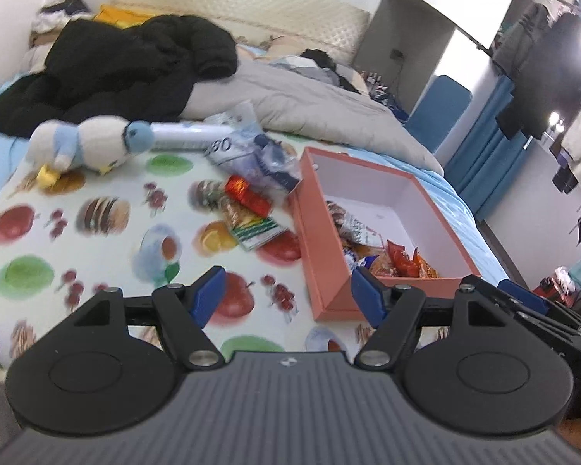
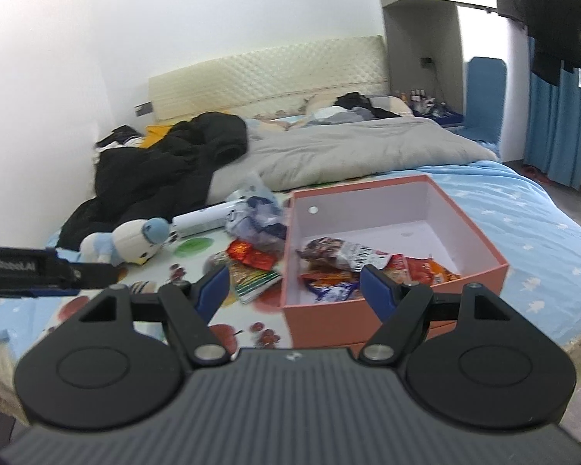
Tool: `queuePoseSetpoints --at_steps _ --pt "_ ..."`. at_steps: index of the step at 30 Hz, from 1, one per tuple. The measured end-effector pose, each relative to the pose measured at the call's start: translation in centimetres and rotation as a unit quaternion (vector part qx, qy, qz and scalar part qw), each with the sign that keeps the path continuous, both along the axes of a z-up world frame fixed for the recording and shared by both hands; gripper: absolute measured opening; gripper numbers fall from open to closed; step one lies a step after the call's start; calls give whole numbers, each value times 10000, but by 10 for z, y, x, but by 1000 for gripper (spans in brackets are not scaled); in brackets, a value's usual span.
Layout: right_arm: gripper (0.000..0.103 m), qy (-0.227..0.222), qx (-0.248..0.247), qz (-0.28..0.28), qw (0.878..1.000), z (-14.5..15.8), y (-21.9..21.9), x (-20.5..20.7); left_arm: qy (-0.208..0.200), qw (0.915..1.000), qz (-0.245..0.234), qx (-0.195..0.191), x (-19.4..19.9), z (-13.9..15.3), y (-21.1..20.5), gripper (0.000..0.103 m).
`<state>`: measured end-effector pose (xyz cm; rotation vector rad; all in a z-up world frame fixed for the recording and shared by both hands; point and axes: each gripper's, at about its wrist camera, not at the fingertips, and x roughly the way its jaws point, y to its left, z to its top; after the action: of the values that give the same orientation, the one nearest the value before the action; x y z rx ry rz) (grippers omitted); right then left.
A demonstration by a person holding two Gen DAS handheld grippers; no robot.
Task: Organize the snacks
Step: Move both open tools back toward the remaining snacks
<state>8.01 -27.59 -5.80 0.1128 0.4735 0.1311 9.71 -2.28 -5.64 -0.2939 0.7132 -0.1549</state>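
Here, both claws, the left claw point(image 1: 286, 296) and the right claw point(image 2: 294, 288), gape wide and hold nothing. One pink box point(image 2: 391, 310) sits on the bed with several snacks point(image 2: 344, 257) inside. Three more packets point(image 1: 251, 209) lie beside it, near one toy bird point(image 1: 85, 143).

Left tool point(image 1: 288, 296) jaws wide apart and empty, right tool point(image 2: 294, 290) likewise

Both wrist cameras look forward and slightly down over the bed's foot toward the headboard point(image 2: 267, 66). The left view sits nearer, left of the pink box point(image 1: 317, 271); both share it.
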Motion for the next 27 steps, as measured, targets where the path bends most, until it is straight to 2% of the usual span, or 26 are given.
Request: queuePoseSetpoints --at_steps 6,14,21,27 --pt "76 69 -128 337 9993 -4 19 -9 226 9994 207 -177 -10 -22 20 75" --pt "76 216 -153 609 9978 -12 38 1 364 9979 403 -349 7 -38 41 74" --pt "75 403 -341 862 9949 -27 65 27 485 9971 392 -427 50 -50 60 71" --pt "75 565 -443 1016 9922 -45 89 63 645 9965 314 -431 102 -67 71 67"
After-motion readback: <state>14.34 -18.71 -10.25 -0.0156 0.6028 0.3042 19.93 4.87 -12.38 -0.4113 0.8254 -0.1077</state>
